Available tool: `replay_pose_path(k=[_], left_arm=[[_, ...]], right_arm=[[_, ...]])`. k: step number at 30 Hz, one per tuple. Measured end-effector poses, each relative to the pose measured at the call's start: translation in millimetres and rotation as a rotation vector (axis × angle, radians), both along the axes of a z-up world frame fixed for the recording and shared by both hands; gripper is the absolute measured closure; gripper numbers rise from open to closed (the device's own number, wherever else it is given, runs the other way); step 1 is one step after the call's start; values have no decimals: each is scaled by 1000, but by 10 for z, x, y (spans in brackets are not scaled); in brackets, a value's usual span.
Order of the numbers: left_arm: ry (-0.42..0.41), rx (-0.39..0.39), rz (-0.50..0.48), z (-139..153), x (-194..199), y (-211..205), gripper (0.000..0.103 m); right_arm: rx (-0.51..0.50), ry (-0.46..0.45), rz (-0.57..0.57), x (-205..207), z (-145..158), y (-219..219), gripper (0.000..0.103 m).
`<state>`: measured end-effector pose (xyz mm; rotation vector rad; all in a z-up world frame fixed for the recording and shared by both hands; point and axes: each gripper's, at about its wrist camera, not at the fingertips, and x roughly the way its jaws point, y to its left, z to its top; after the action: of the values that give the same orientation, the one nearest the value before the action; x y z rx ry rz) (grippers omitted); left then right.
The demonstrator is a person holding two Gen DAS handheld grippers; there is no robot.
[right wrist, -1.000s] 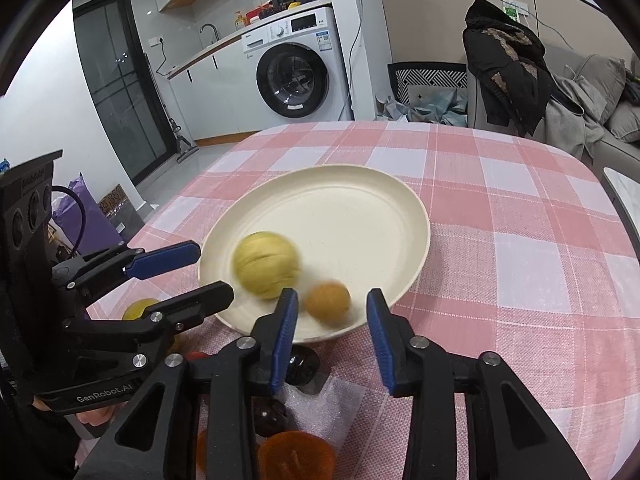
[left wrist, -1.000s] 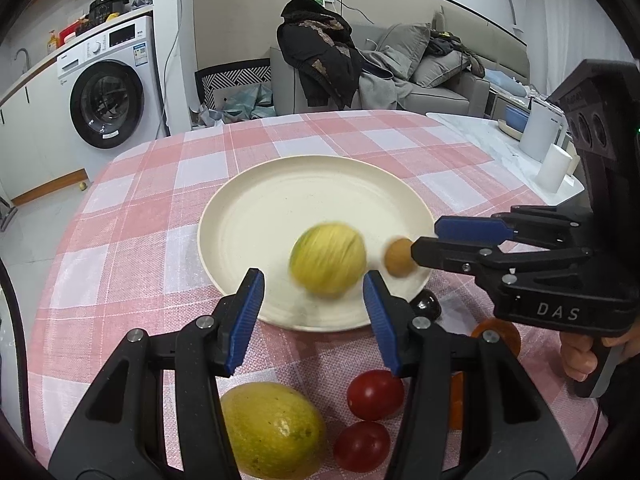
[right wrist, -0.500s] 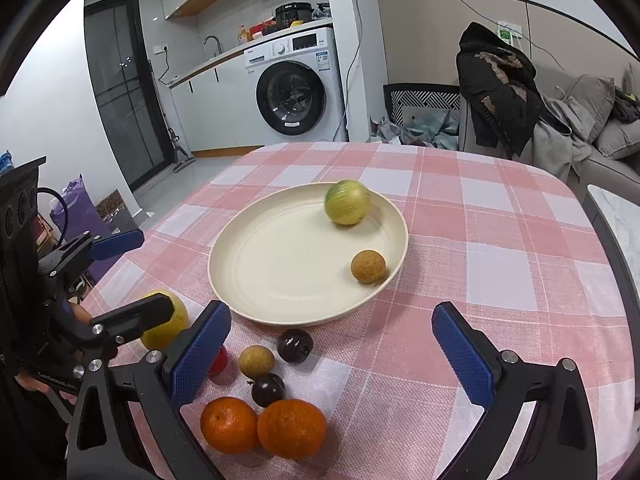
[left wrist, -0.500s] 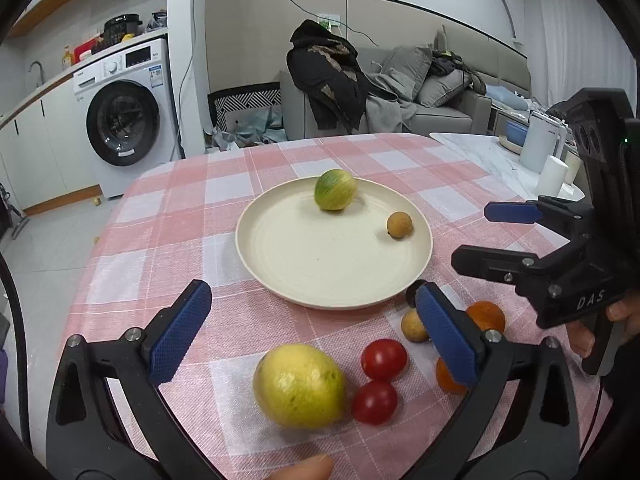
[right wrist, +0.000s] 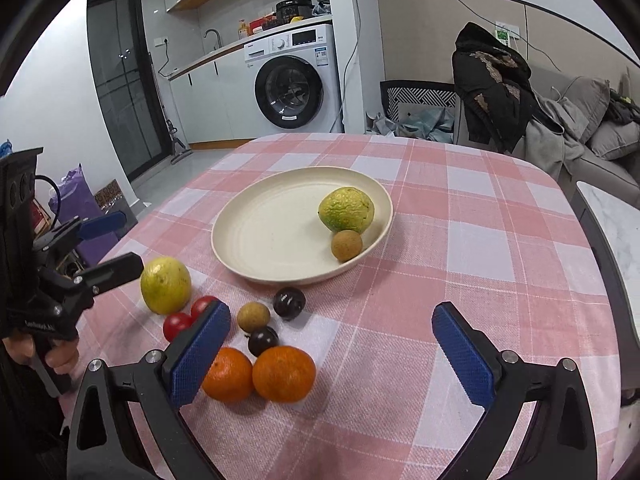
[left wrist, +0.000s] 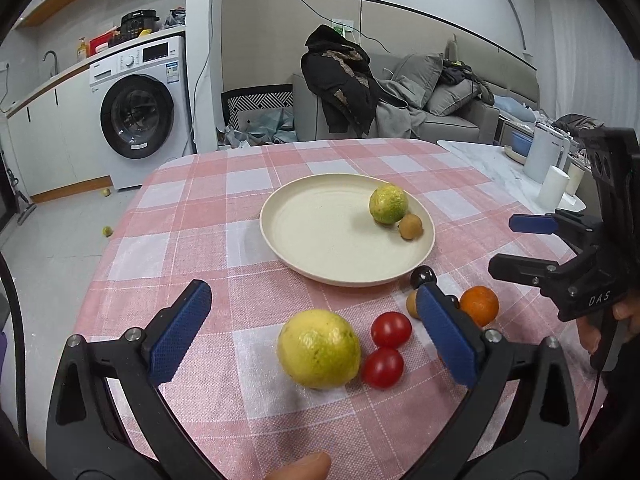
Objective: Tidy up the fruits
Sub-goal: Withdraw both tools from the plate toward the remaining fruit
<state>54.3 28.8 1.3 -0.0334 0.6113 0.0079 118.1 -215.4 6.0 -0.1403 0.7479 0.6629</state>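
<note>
A: Report jaw state, both units.

B: Left gripper (left wrist: pixel 314 336): jaws spread wide, nothing between the pads. Right gripper (right wrist: pixel 330 354): jaws spread wide, nothing gripped. Both sets have just been opening.

A: Location of the fruit?

B: The plate (right wrist: pixel 256 240) sits mid-table on the checked cloth (right wrist: pixel 460 240). It holds two items on its right side: a green citrus (right wrist: pixel 346 209) and a small brown fruit (right wrist: pixel 347 245), touching each other, the brown one nearer the rim.

A: Items off the plate?

B: All lie on the cloth at the near side of the plate. A yellow citrus (left wrist: pixel 319 349) with two tomatoes (left wrist: pixel 387 344) just beside it, the tomatoes touching. Two oranges (right wrist: pixel 260 374) side by side, touching. Two dark plums (right wrist: pixel 276 322), one near the plate rim, one next to the oranges. A second brown fruit (right wrist: pixel 253 316) lies between the plums and the tomatoes.

A: Contact between grippers and fruit?

B: None visible. Both are held above the cloth, clear of the fruit.
</note>
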Motion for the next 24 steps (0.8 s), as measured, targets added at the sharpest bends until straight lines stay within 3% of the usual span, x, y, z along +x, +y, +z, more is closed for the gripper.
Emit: replay_pose_path(k=[24], left_arm=[[42, -11, 3, -137, -35, -18, 1]], right_arm=[[-224, 0, 96, -217, -257, 27, 0]])
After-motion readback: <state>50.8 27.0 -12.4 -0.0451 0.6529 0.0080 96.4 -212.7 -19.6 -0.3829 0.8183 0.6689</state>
